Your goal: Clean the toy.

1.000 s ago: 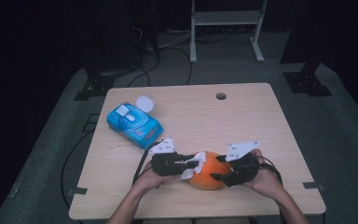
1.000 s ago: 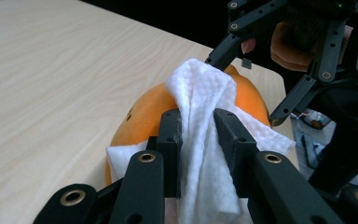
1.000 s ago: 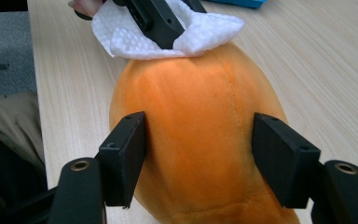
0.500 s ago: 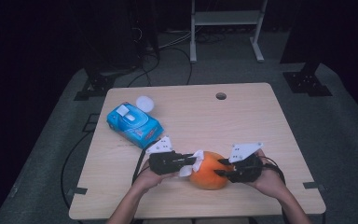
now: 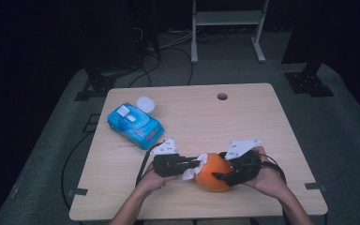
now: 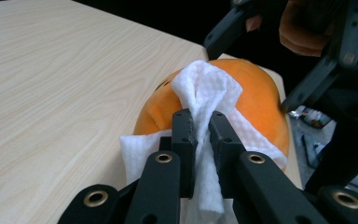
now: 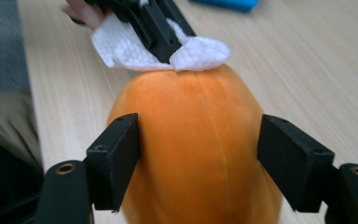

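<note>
The orange fruit [image 5: 212,172], smooth and oval, sits on the desk [image 5: 243,126] near its front edge, between the two claws. A white wipe [image 5: 191,168] lies against the fruit's left side; in the left gripper view it drapes over the top of the fruit [image 6: 256,100], and in the right gripper view its bunched edge [image 7: 186,53] rests on the far end of the fruit [image 7: 196,140]. Compared with a second ago the left claw [image 5: 193,164] has shifted slightly along the fruit while the fruit and the right claw [image 5: 220,176] have hardly moved, so this reads as a wiping stroke in progress, with more of the skin probably left to cover. The left claw [image 6: 200,126] is nearly closed, its jaws pinching a fold of the wipe [image 6: 205,93] and pressing it onto the fruit. The right claw [image 7: 198,149] stands wide open around the fruit: its left jaw touches or nearly touches the skin, while a small gap shows at the right jaw, so it seems to steady the fruit rather than clamp it. Farther out, toward the desk's left rear, lies a blue wipe pack [image 5: 135,124] with its round white lid [image 5: 146,103] open, well apart from the fruit.
</note>
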The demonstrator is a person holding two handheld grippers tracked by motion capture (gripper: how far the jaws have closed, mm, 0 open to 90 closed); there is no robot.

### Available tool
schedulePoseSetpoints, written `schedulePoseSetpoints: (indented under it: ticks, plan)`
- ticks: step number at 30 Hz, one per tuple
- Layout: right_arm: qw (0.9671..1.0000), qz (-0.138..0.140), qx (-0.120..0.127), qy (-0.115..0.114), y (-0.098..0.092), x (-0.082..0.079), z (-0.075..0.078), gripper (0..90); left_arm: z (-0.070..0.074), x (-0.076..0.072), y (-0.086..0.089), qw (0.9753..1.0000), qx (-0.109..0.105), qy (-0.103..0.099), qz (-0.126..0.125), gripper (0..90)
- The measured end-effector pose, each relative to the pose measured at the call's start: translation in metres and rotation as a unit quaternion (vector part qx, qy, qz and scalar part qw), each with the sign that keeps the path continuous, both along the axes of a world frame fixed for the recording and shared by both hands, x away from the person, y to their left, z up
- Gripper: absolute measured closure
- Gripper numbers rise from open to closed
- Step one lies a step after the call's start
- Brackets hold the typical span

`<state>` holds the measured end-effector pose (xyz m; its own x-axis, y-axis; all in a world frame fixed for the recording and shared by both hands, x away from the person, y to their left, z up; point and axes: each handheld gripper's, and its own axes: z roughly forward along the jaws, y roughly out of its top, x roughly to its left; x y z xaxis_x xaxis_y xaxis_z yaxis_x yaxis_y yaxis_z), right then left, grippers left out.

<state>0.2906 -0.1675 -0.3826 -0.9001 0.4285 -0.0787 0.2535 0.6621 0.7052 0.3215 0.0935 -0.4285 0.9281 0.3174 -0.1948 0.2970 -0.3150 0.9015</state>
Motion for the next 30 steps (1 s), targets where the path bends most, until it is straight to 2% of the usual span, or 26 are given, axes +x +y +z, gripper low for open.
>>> schedulePoseSetpoints:
  ticks: [1, 3, 5, 6, 9, 13, 15, 17, 19, 21, 27, 29, 30]
  plan:
    - [0.9999, -0.001, -0.004, 0.01, 0.004, 0.002, -0.003, 30.5, 0.0, 0.0, 0.001, 1.0, 0.009, 0.0, 0.003, 82.8]
    - [0.9995, 0.002, 0.0, 0.033, 0.008, 0.007, -0.008, 46.3, -0.002, 0.002, 0.005, 0.9999, 0.01, 0.01, 0.006, 83.0]
    - [0.9996, 0.017, 0.002, 0.024, 0.01, 0.008, -0.008, 60.2, -0.002, 0.004, 0.01, 0.9998, 0.006, 0.014, 0.01, 83.1]
    - [0.9996, 0.018, 0.01, 0.02, 0.01, 0.009, -0.007, 64.0, 0.001, 0.005, 0.012, 0.9998, 0.004, 0.012, 0.013, 83.2]
    - [0.9991, 0.022, 0.034, 0.008, 0.013, 0.013, -0.005, 69.0, 0.013, 0.005, 0.015, 0.9999, -0.011, 0.001, 0.009, 83.3]
    - [0.9973, 0.036, 0.058, -0.028, 0.026, 0.014, -0.006, 69.6, 0.031, 0.004, 0.022, 0.9997, -0.008, -0.016, 0.017, 83.2]
    - [0.9957, 0.049, 0.073, -0.031, 0.03, 0.016, -0.01, 69.3, 0.031, 0.005, 0.025, 0.9997, -0.012, -0.011, 0.016, 83.2]
    - [0.9947, 0.066, 0.071, -0.035, 0.032, 0.017, -0.016, 68.2, 0.025, 0.006, 0.024, 0.9999, -0.005, -0.007, 0.014, 83.2]
    - [0.994, 0.068, 0.081, -0.029, 0.026, 0.018, -0.019, 67.0, 0.019, 0.006, 0.023, 0.9998, -0.015, 0.003, 0.009, 83.2]
    - [0.9932, 0.069, 0.092, -0.02, 0.015, 0.018, -0.024, 66.0, 0.018, 0.005, 0.023, 0.9999, -0.011, -0.002, 0.005, 83.1]
    - [0.9911, 0.04, 0.127, 0.007, -0.026, 0.018, -0.031, 60.1, 0.015, 0.004, 0.017, 0.9999, -0.011, 0.003, 0.002, 82.5]
    - [0.9909, 0.03, 0.129, 0.024, -0.032, 0.019, -0.031, 53.5, 0.012, 0.004, 0.011, 0.9998, -0.017, 0.006, 0.002, 82.4]
    - [0.9917, 0.027, 0.123, 0.03, -0.032, 0.018, -0.029, 48.4, 0.012, 0.004, 0.008, 0.9999, -0.013, 0.004, 0.002, 82.5]
